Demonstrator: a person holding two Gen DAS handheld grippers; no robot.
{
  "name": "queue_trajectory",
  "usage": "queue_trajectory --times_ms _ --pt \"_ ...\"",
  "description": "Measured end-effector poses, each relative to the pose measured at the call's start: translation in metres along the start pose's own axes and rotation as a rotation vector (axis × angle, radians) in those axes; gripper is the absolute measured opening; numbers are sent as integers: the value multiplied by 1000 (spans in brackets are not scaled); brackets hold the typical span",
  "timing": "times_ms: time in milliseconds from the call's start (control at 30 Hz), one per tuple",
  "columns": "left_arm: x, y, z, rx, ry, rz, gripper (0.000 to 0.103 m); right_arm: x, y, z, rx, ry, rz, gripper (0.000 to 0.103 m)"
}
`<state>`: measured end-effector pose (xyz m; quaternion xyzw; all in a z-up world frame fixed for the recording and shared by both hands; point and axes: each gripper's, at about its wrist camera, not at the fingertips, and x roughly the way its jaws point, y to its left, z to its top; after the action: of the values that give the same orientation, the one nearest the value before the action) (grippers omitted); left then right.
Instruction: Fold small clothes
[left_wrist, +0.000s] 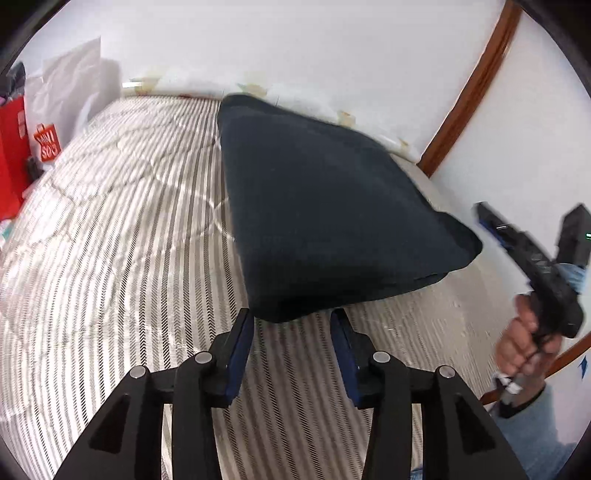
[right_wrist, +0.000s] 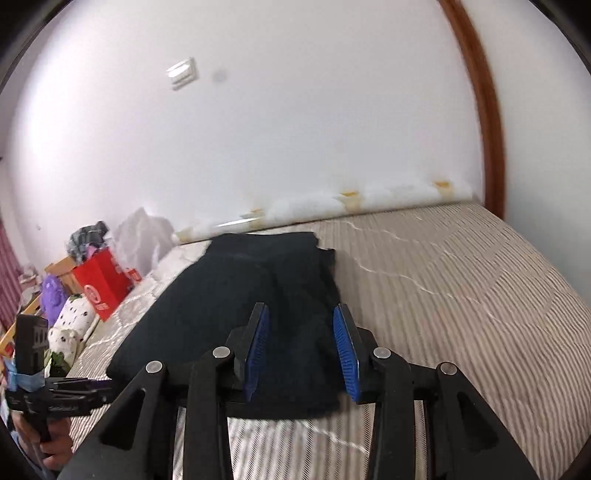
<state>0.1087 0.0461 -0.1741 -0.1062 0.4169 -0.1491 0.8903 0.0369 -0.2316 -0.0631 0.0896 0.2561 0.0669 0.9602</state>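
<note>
A dark navy folded garment (left_wrist: 332, 206) lies flat on the striped mattress (left_wrist: 129, 221). In the left wrist view my left gripper (left_wrist: 291, 315) is open, its blue pads a little apart just in front of the garment's near corner, not pressing on it. In the right wrist view my right gripper (right_wrist: 301, 308) hovers over the near end of the same garment (right_wrist: 240, 291), open, with nothing pinched between the pads. A hand (left_wrist: 524, 339) holds the right gripper (left_wrist: 491, 221) at the right edge of the left wrist view. The left gripper's body shows at the lower left of the right wrist view.
A white wall (right_wrist: 295, 129) runs along the far side of the mattress, with a brown wooden frame (left_wrist: 469, 85) at the right. Beyond the mattress's left end stand a red paper bag (right_wrist: 101, 284), a white plastic bag (left_wrist: 70, 88) and a pile of cloth items.
</note>
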Motion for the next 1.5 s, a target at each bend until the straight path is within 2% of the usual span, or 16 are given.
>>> queue_trajectory --times_ms 67,133,167,233,367,467,533,733,900,967,1000,1100,1167,1333,1400,1500 --pt "-9 -7 5 25 -21 -5 45 17 1 -6 -1 31 -6 37" --pt "-19 -11 13 32 -47 -10 45 30 -3 -16 4 78 -56 31" --pt "-22 -12 16 32 -60 -25 45 40 -8 -25 1 129 -117 31" --pt "-26 -13 26 38 -80 -52 49 43 -15 -36 12 171 -119 31" --pt "-11 -17 46 69 -91 22 49 25 -17 -28 -13 171 -115 31" --pt "14 -14 49 79 -58 118 49 16 -14 -12 -17 129 -103 32" --pt "33 -8 42 72 -12 163 55 20 -10 -1 -39 119 -98 32" --pt "25 7 34 5 4 74 55 70 -16 19 17 188 -38 32" --pt "26 11 33 17 25 75 61 123 -24 16 123 310 -16 32" --pt "29 16 34 -1 34 76 65 135 -24 14 142 339 -5 22" --pt "31 17 34 -11 40 69 65 134 -23 17 128 326 11 6" --pt "31 21 34 -38 45 29 65 110 -35 28 156 202 59 6" --pt "30 20 35 -31 41 26 65 105 -47 28 213 217 104 6" --pt "17 14 40 2 -12 27 63 89 -40 24 144 236 -5 11" --pt "13 14 44 10 -27 26 63 75 -44 22 172 224 9 12" --pt "16 16 51 8 -26 18 63 66 -46 13 197 253 30 29"
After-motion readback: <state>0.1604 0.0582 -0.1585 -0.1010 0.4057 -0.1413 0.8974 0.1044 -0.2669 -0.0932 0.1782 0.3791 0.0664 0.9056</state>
